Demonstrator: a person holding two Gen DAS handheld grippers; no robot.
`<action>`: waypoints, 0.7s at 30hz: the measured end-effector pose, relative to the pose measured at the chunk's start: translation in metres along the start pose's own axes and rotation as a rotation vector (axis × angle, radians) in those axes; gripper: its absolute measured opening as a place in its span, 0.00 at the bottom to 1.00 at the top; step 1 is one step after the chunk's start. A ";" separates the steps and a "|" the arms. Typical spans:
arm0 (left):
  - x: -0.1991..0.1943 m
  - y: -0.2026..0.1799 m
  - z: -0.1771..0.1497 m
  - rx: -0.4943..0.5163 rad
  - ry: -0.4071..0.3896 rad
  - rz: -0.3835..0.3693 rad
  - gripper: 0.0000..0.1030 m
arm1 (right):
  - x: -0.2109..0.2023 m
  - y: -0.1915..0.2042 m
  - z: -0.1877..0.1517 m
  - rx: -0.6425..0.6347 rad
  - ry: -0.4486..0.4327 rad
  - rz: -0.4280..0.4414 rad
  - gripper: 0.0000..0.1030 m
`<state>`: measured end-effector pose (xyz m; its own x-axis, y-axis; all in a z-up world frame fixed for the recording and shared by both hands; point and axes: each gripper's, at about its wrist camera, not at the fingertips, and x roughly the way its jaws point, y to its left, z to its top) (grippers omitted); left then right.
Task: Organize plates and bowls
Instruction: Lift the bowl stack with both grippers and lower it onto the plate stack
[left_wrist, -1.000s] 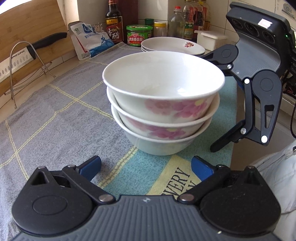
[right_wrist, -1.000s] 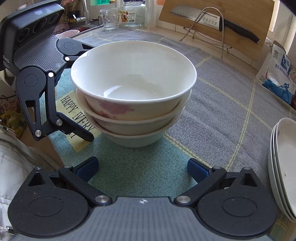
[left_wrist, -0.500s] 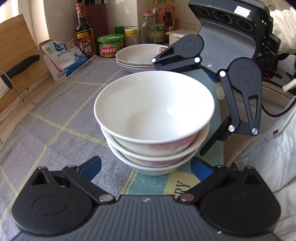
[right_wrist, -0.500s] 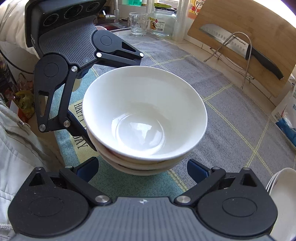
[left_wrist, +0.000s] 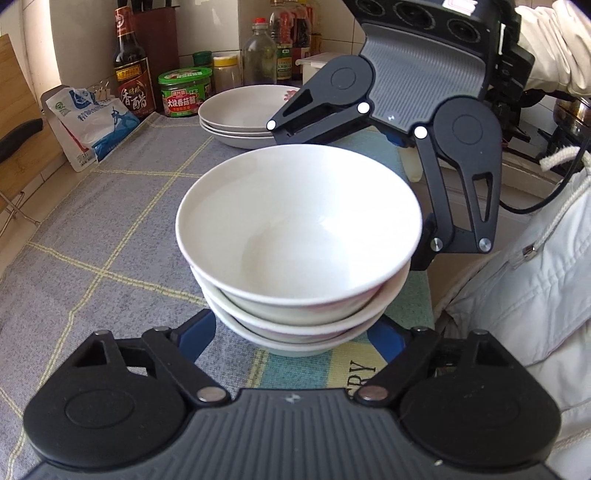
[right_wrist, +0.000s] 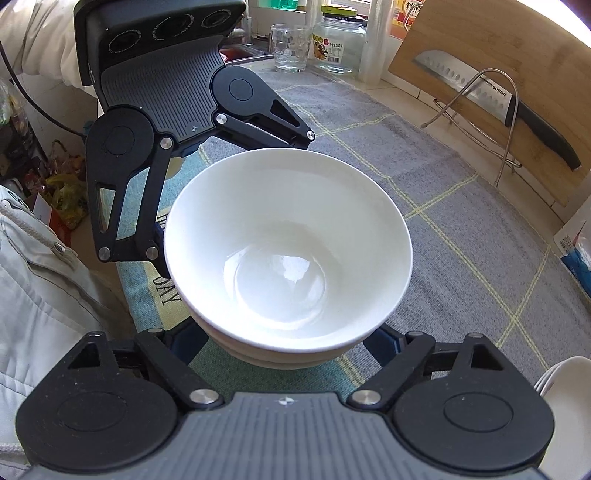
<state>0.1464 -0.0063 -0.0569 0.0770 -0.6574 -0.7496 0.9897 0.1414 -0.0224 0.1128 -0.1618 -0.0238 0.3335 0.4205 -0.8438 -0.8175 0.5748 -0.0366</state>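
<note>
A stack of three white bowls stands on the cloth-covered surface, at the centre of both wrist views, with both grippers set around it from opposite sides. The left gripper has its blue pads at about 7 and 5 o'clock of the stack, low beside the bottom bowl; its jaws are closing with the stack between them, and the pads look to be just at the bowl wall — whether they already press on it I cannot tell. The right gripper comes from the far side (in the left wrist view it fills the 1 o'clock area); its jaws are closing too, with the bowls between its pads, and contact is likewise hidden under the top rim.

At 11 o'clock of the bowls in the left wrist view lies a stack of plates, well apart from them, with bottles and a green-lidded jar behind it. In the right wrist view a knife rests against a wooden board at 2 o'clock — beside a wire stand.
</note>
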 end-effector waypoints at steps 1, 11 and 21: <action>0.000 -0.001 0.001 0.012 0.000 -0.001 0.84 | 0.000 0.000 0.000 -0.001 0.003 0.000 0.88; 0.002 0.003 0.006 0.043 0.007 -0.028 0.83 | 0.000 0.001 0.002 0.005 0.017 0.004 0.88; 0.001 0.002 0.006 0.034 0.009 -0.027 0.83 | 0.000 -0.001 0.003 0.012 0.015 0.009 0.88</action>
<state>0.1495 -0.0114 -0.0536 0.0494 -0.6541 -0.7548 0.9950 0.0983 -0.0200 0.1155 -0.1604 -0.0226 0.3193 0.4153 -0.8518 -0.8144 0.5799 -0.0226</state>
